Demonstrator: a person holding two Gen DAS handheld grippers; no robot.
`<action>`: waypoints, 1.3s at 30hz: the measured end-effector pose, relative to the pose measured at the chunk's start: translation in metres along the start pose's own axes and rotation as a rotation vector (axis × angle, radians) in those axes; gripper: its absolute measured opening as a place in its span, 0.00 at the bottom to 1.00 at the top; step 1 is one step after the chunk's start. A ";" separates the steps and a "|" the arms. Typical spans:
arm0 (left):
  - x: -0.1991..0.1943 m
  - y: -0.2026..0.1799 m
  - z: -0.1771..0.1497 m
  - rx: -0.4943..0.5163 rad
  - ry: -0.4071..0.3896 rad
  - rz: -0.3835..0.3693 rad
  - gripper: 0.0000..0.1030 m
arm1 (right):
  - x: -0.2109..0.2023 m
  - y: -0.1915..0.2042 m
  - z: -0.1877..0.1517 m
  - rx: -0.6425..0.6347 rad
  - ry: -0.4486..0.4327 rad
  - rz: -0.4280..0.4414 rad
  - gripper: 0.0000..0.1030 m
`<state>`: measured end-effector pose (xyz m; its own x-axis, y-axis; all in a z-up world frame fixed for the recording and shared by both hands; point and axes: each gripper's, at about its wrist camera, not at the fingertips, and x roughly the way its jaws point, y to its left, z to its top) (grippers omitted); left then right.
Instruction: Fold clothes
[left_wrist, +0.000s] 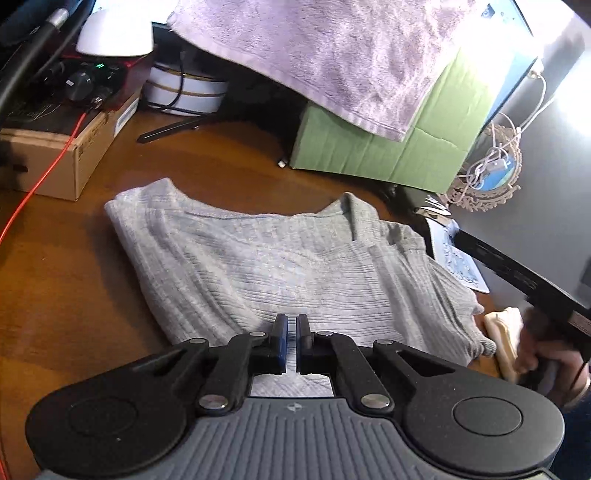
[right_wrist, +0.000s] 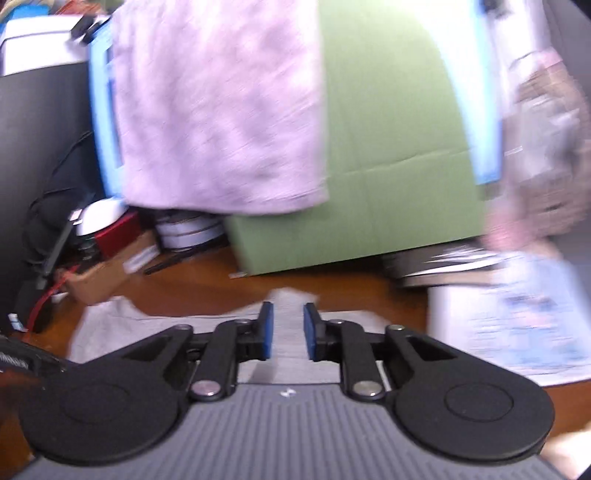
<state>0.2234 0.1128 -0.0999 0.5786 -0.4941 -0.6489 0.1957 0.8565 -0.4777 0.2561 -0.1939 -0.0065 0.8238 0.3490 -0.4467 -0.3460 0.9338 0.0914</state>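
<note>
- Left wrist view: mostly sharp, daylight glaring white at the upper right, washing out the top of the green box (left_wrist: 388, 147).
- Right wrist view: heavy motion blur, worst at the right edge.
- Both views: fisheye bending, dark corners.

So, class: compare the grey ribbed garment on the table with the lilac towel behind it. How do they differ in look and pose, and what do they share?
The grey ribbed garment lies flat on the wooden table; the lilac towel hangs draped over the green box, off the table. The garment has a fine ribbed knit and a neckline; the towel is fluffy, with a plain hemmed edge. The garment lies just ahead of the left tongs; the towel sits further back. Both are soft fabric.
</note>
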 end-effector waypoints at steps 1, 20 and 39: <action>0.000 -0.003 0.001 0.008 0.001 -0.004 0.02 | -0.013 -0.013 -0.001 -0.003 0.010 -0.060 0.20; 0.033 -0.137 -0.001 0.378 0.118 -0.151 0.02 | -0.008 -0.136 -0.024 0.165 0.275 -0.125 0.25; 0.004 -0.138 -0.013 0.436 0.064 -0.214 0.13 | -0.050 -0.063 0.050 0.198 0.094 0.144 0.02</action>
<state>0.1884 -0.0095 -0.0447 0.4422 -0.6623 -0.6049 0.6264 0.7107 -0.3203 0.2594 -0.2656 0.0547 0.7238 0.4791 -0.4965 -0.3541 0.8755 0.3287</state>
